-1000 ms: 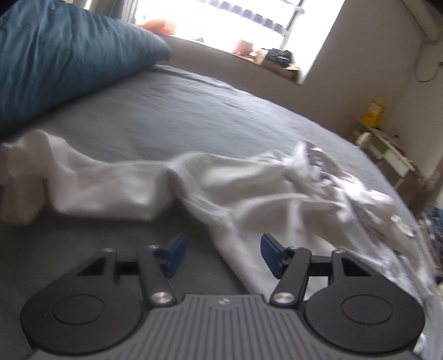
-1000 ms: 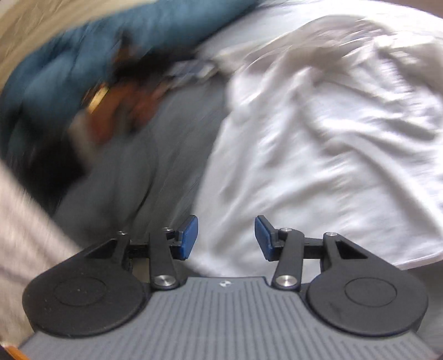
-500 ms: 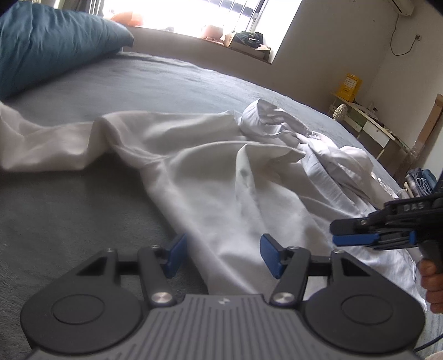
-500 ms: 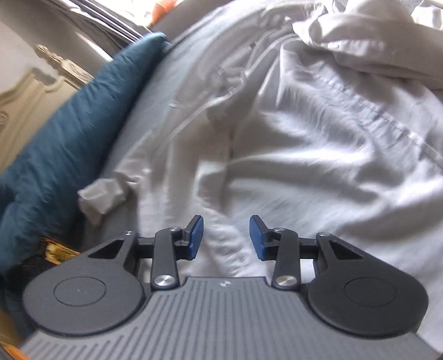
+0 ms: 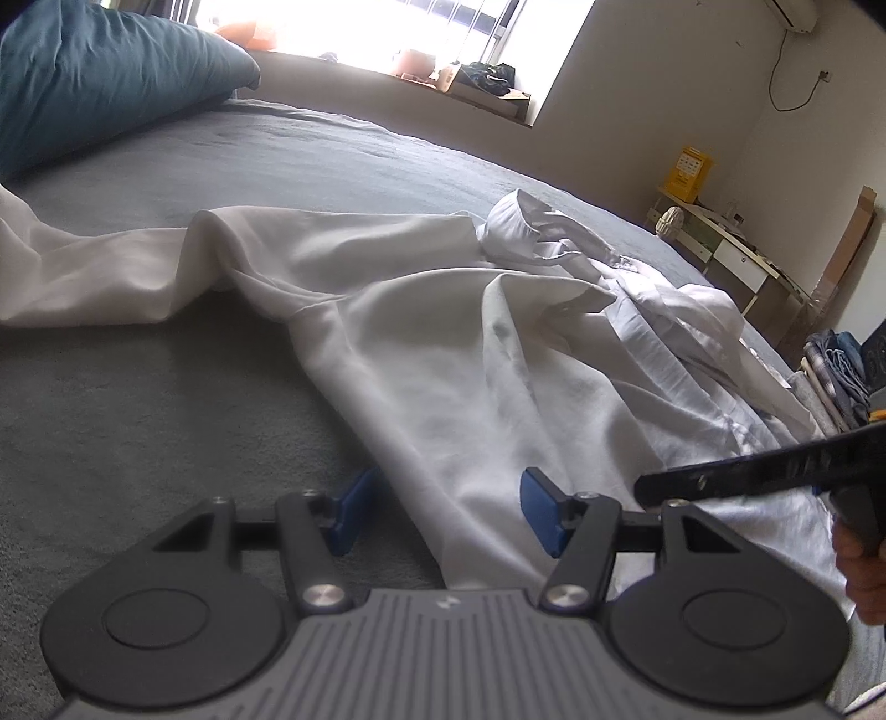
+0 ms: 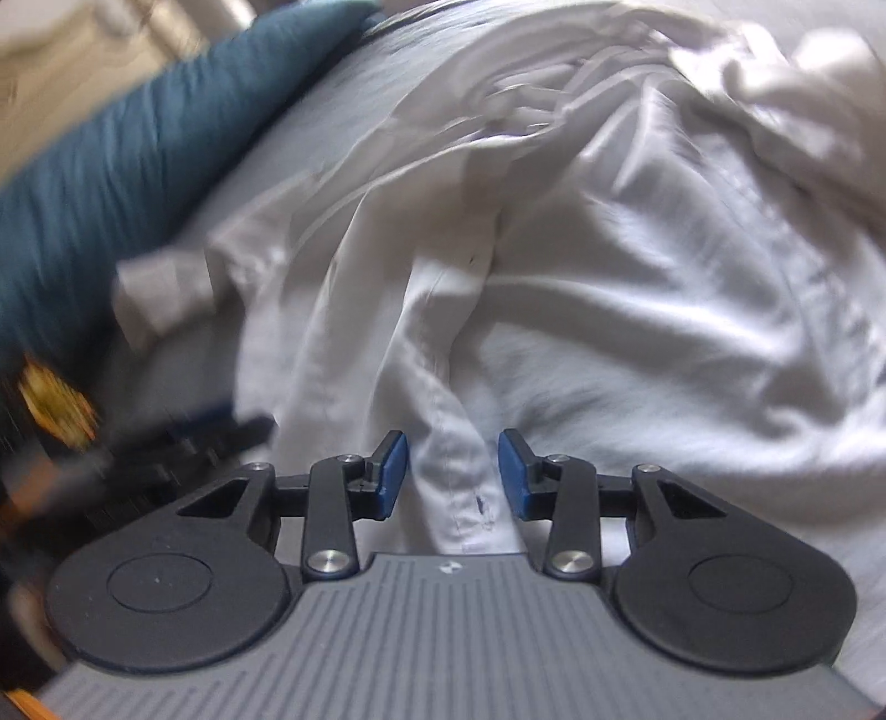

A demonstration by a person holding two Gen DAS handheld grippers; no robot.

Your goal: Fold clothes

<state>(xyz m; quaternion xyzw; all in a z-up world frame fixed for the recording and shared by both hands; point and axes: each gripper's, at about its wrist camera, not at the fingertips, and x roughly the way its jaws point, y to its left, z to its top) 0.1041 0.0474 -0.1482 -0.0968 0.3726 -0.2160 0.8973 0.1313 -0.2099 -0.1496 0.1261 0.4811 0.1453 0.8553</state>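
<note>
A crumpled white cotton button-up shirt is lying spread across the grey bed cover, filling the middle of the left wrist view and running out toward 9 o'clock as one long sleeve. Its collar is bunching up at about 1 o'clock, with more rumpled folds trailing off toward 3 o'clock.

The left gripper, a black two-finger tool with blue pads, is sitting low at 6 o'clock with its jaws standing wide apart. The shirt's lower edge is passing between the fingers, but the pads are not pressing on it.

The right gripper is pointing into the shirt from the other side, its jaws parted at a middling width. A fold carrying the button placket is lying in the gap between its blue pads, unclamped. In the left wrist view this same tool is showing as a dark bar entering from 3 o'clock, with the person's right hand gripping its handle at about 4 o'clock.

A large teal pillow is resting on the bed at 10 o'clock. A bright window is glowing at 12 o'clock, and a yellow box is standing on a low white desk at 2 o'clock. The right wrist view is somewhat blurred, especially along its 9 o'clock edge.
</note>
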